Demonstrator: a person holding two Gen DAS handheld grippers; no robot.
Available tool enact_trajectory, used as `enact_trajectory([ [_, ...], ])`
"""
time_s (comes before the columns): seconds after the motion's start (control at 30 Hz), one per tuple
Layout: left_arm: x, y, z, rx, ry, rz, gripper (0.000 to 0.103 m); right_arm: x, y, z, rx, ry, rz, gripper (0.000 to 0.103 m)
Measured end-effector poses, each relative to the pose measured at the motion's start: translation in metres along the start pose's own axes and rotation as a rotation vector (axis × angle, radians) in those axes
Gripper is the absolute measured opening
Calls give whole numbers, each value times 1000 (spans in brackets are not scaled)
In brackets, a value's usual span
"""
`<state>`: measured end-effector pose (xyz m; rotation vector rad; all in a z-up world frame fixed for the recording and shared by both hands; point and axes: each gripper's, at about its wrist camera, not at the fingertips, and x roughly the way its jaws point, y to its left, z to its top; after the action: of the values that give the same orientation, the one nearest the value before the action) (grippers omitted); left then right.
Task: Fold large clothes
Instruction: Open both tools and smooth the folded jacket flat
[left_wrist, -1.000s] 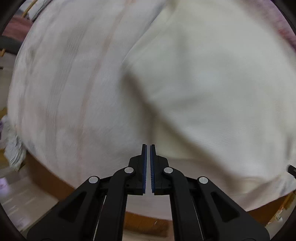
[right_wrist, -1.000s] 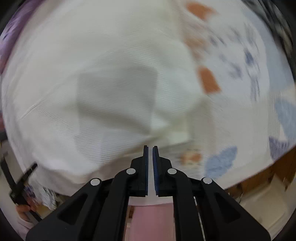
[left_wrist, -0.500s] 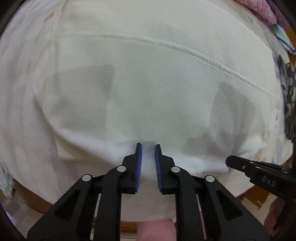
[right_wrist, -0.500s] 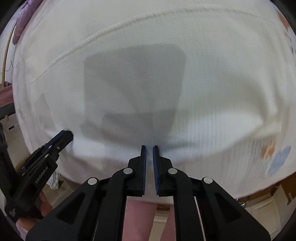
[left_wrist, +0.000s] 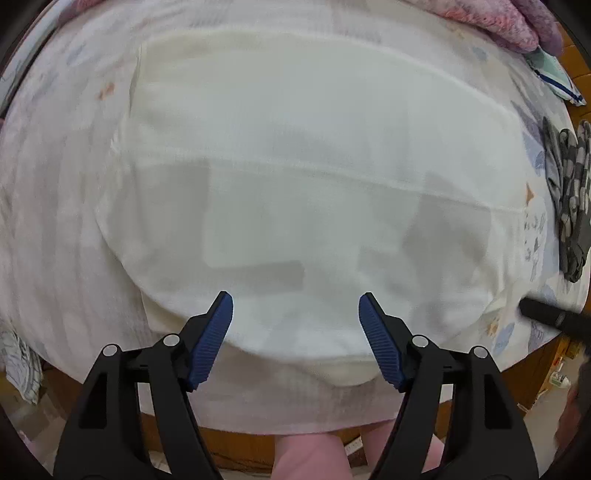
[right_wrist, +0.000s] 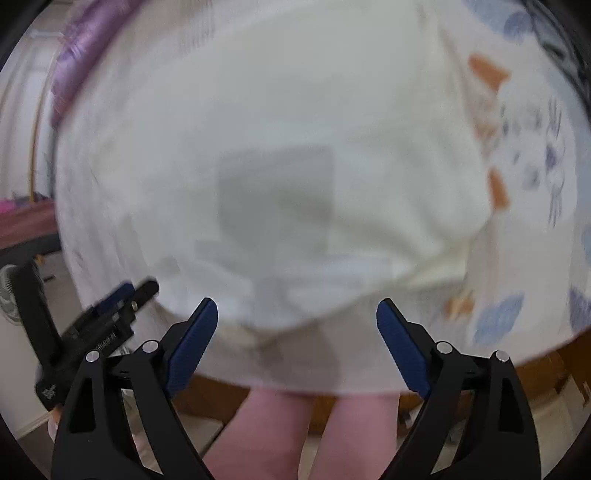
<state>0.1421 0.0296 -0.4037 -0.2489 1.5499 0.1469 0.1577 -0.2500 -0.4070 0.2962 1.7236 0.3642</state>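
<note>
A large cream-white garment (left_wrist: 295, 177) lies folded in a flat stack on a patterned bedsheet (left_wrist: 55, 221); it also fills the right wrist view (right_wrist: 277, 166). My left gripper (left_wrist: 295, 314) is open and empty, just above the garment's near edge. My right gripper (right_wrist: 297, 317) is open and empty, over the near edge of the same garment. The left gripper's body shows at the lower left of the right wrist view (right_wrist: 92, 332). The tip of the right gripper shows at the right of the left wrist view (left_wrist: 546, 315).
A grey patterned cloth (left_wrist: 569, 199) lies at the right of the bed. Pink and purple knitwear (left_wrist: 498, 22) sits at the far right corner, with a pale green pouch (left_wrist: 554, 77) beside it. The wooden bed frame (left_wrist: 236, 446) runs below the sheet. The person's pink-clad legs (right_wrist: 314, 435) stand close.
Both grippers went from shut to wide open and let go of the white garment. It now lies folded on the bed. Both grippers have drawn back toward the near edge.
</note>
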Motion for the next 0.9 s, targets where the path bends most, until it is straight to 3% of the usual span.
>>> enact_trajectory([
  [0.13, -20, -13, 34, 38, -44, 26, 74, -26, -15, 28, -5, -106, 32, 85],
  [0.23, -35, -29, 41, 50, -80, 32, 83, -51, -27, 59, -27, -215, 57, 85],
  [0.33, -41, -41, 51, 64, -109, 40, 85, -61, -30, 87, -90, -284, 31, 85],
  [0.53, -29, -69, 87, 99, -114, 42, 85, -55, -34, 134, -203, -304, -1, 85],
  [0.67, -26, -73, 107, 105, -154, -15, 85, -46, -58, 179, -251, -298, 21, 85],
  [0.77, -26, -74, 123, 103, -225, -87, 85, -29, -75, 199, -270, -295, 96, 85],
  [0.83, -22, -74, 132, 93, -237, -101, 85, -16, -87, 209, -275, -255, 190, 85],
  [0.9, -19, -74, 140, 69, -248, -108, 85, 5, -94, 219, -289, -224, 228, 85],
])
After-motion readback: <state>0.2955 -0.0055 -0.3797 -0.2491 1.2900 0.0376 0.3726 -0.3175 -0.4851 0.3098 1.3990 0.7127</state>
